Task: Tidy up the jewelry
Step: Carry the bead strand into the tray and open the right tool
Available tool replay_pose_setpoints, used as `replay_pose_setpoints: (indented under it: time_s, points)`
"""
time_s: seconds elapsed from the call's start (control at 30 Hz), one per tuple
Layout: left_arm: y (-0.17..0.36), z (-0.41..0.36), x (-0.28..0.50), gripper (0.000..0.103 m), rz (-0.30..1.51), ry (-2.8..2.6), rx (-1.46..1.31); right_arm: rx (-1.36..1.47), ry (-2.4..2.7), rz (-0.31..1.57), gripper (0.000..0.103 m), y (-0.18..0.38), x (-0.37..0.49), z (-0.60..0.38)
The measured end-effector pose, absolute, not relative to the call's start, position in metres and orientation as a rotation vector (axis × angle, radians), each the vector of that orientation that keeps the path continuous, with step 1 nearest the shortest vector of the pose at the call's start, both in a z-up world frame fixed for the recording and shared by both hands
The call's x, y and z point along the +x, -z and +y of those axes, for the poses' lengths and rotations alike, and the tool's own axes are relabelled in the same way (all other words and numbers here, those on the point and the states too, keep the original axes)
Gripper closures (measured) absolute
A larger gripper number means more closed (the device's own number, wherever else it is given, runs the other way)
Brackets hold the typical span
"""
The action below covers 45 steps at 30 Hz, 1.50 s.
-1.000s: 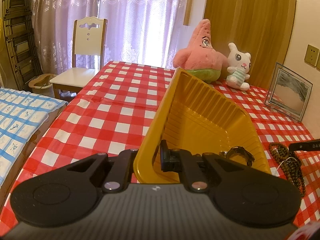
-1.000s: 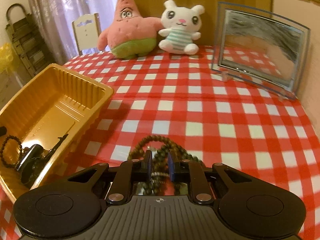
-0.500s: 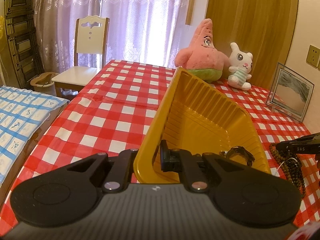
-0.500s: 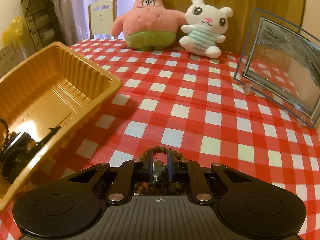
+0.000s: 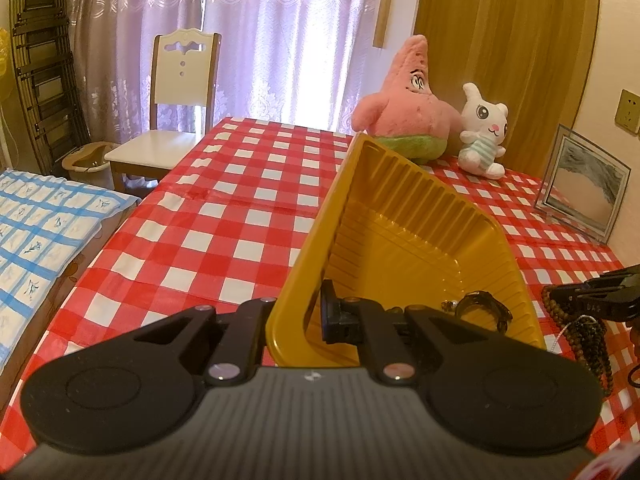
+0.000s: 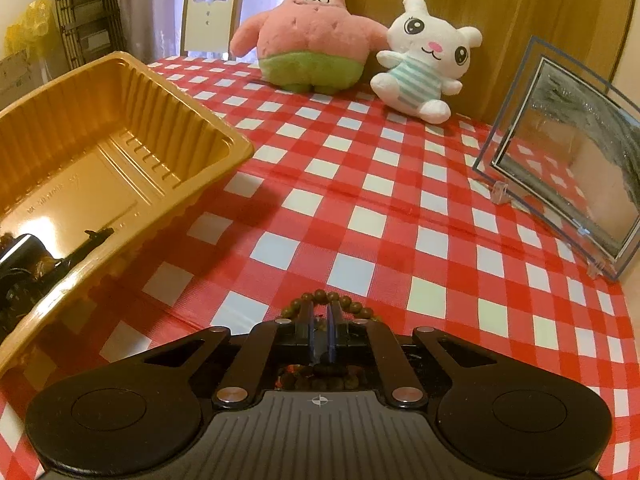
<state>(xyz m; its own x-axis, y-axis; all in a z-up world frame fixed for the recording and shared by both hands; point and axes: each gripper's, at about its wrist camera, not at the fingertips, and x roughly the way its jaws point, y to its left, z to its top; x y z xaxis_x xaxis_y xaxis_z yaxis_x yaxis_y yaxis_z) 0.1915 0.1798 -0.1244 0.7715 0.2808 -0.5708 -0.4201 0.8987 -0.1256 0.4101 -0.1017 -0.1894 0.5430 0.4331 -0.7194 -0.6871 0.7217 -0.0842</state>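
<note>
Red-and-white checked plastic cloth (image 6: 360,220) covers the table on which everything stands. The left gripper (image 5: 298,312) is clamped on the near rim of a ribbed, golden-yellow plastic tray (image 5: 404,232), one finger outside the wall and one inside. Inside that tray, at its near end, lies dark jewelry (image 5: 480,306): a black band or watch, though from the right wrist view it is too shadowed to name surely.

The right gripper (image 6: 319,314) has just been closing, and its jaws are now pinched together on a string of brown wooden beads (image 6: 332,298), which lies on the cloth just beside the tray's right wall. Part of the strand curls out ahead of the fingertips; more beads bunch up under the gripper body. In the left wrist view the same strand trails down the cloth at the right edge.

At the table's far end a pink starfish plush toy (image 6: 312,28) sits touching a white rabbit plush in a striped shirt (image 6: 424,60). A clear glass picture frame (image 6: 560,176) stands upright to the right. A white wooden chair (image 5: 176,112) stands beyond the table near lilac lace curtains (image 5: 240,32).
</note>
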Motion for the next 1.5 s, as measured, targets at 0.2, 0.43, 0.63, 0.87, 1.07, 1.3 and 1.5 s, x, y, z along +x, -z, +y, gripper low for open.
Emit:
replay_pose_setpoints:
  time_s: [0.2, 0.43, 0.63, 0.87, 1.07, 1.3, 1.5]
  points:
    - [0.124, 0.180, 0.191, 0.095, 0.575, -0.385, -0.254, -0.383, -0.676, 0.708, 0.100, 0.186, 0.404, -0.102]
    - [0.124, 0.180, 0.191, 0.095, 0.574, -0.384, -0.253, -0.347, -0.687, 0.678, 0.100, 0.172, 0.393, -0.105]
    - [0.124, 0.179, 0.192, 0.095, 0.573, -0.383, -0.253, -0.218, -0.698, 0.678, 0.100, 0.151, 0.381, -0.120]
    - [0.124, 0.179, 0.193, 0.095, 0.575, -0.383, -0.256, -0.180, -0.772, 0.649, 0.100, 0.128, 0.357, -0.113]
    - [0.123, 0.178, 0.193, 0.095, 0.573, -0.382, -0.257, -0.130, -0.880, 0.632, 0.100, 0.112, 0.335, -0.088]
    - [0.122, 0.177, 0.194, 0.095, 0.572, -0.381, -0.257, -0.079, -0.971, 0.650, 0.100, 0.111, 0.322, -0.046]
    - [0.121, 0.177, 0.195, 0.095, 0.570, -0.380, -0.258, -0.069, -1.007, 0.700, 0.100, 0.126, 0.316, -0.010]
